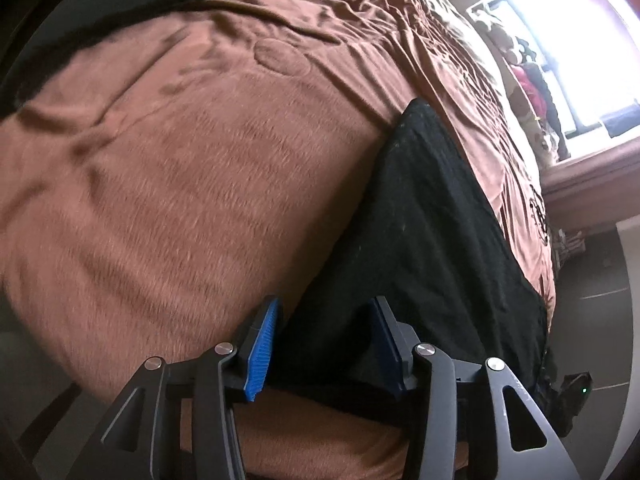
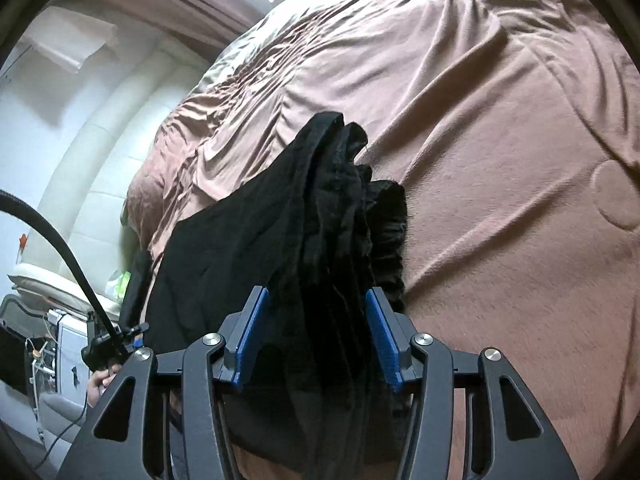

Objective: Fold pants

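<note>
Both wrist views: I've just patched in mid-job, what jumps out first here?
The black pants stand out, a dark strip lying on the wide brown bedspread near the bed's edge, with their gathered end bunched up in the right wrist view. Both the left gripper and the right gripper hang over the pants with blue-padded fingers spread apart, gripping nothing. A bright window glares beyond the bed.

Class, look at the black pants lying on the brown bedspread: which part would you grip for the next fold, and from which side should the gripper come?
Probably the gathered, ruffled end of the black pants, approached from the near bed edge with the right gripper angled down. There the layers bunch into thick ridges running away from the gripper, so open jaws can straddle them; the flat end under the left gripper offers less to pinch.
</note>
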